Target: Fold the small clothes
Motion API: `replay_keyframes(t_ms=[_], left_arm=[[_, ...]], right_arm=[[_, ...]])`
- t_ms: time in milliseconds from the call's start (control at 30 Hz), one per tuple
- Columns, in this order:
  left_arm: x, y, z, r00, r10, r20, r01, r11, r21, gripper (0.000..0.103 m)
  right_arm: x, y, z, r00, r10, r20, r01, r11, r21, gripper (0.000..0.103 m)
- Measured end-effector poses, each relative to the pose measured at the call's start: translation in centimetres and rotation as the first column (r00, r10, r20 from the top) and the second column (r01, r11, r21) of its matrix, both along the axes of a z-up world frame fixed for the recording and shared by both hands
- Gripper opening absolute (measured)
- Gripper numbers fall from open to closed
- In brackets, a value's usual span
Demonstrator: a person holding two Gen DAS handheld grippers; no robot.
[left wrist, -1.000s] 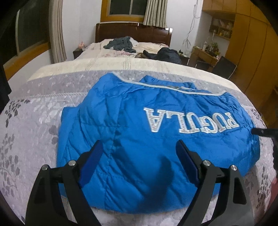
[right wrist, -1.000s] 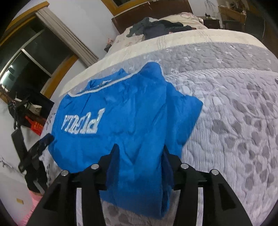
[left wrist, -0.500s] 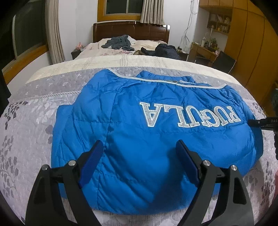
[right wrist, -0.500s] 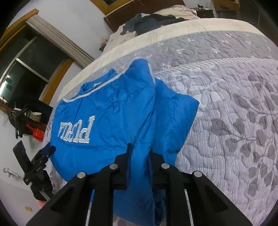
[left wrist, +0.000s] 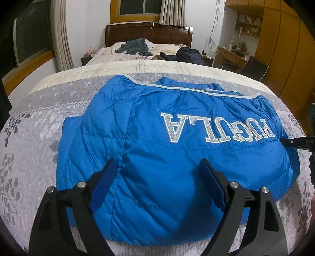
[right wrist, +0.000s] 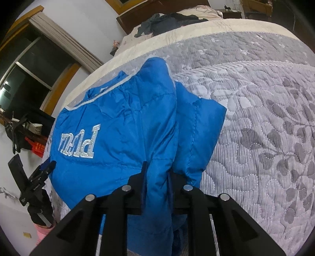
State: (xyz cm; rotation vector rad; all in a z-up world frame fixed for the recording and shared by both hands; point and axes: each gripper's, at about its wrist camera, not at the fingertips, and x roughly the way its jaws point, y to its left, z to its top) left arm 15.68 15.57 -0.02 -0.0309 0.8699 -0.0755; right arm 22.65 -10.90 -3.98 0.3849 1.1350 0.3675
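Grey flowery bedspread covers the near end of a big bed, and a puffy blue jacket lies on it with its back up. Nearest to the jacket's front edge is the left gripper, which hangs just over the cloth with its two blue-padded fingers spread wide and nothing between them. At the jacket's right side the right gripper is pinched tight on a bunched fold of the blue cloth, and that fold is lifted up off the bedspread. Beside that fold a flat blue flap of the jacket sticks out onto the grey cover. Across the jacket's middle run big silver letters, upside down from where the left gripper is. Along the jacket's far edge runs a thin white trim. Past the jacket the cover turns into a cream band. Farther back from the jacket a grey heap of clothes and a dark heap of clothes lie near the pillows. Behind them stands a dark wooden headboard, and above it a window with curtains. Off to the jacket's far right are a desk and tall wooden cupboards.
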Motion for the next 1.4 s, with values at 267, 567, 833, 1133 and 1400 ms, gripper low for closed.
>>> replay_keyframes(t_ms=[267, 567, 833, 1133, 1400], left_arm=[[0.0, -0.1, 0.1, 1.0, 0.001, -0.001, -0.001, 1.0, -0.002, 0.085], [0.2, 0.1, 0.2, 1.0, 0.001, -0.023, -0.001, 0.999, -0.035, 0.085], [1.2, -0.7, 1.3, 0.998, -0.032, -0.048, 0.028, 0.996, -0.089, 0.086], [3.2, -2.3, 1.2, 0.996, -0.07, -0.055, 0.064, 0.993, -0.096, 0.086], [3.8, -2.1, -0.4, 0.995, -0.079, -0.068, 0.073, 0.993, -0.092, 0.087]], right_arm=[[-0.3, -0.3, 0.9, 1.0, -0.004, 0.006, 0.004, 1.0, 0.014, 0.028], [-2.6, -2.3, 3.8, 0.998, -0.029, 0.058, 0.031, 0.999, -0.021, 0.076], [-2.8, -4.1, 2.0, 0.999, -0.034, -0.005, 0.034, 0.995, 0.095, 0.076], [-1.3, -3.7, -1.4, 0.999, -0.008, -0.039, 0.017, 0.97, 0.241, 0.074], [0.6, -2.5, -3.6, 0.999, 0.004, -0.045, 0.012, 0.936, 0.352, 0.055]])
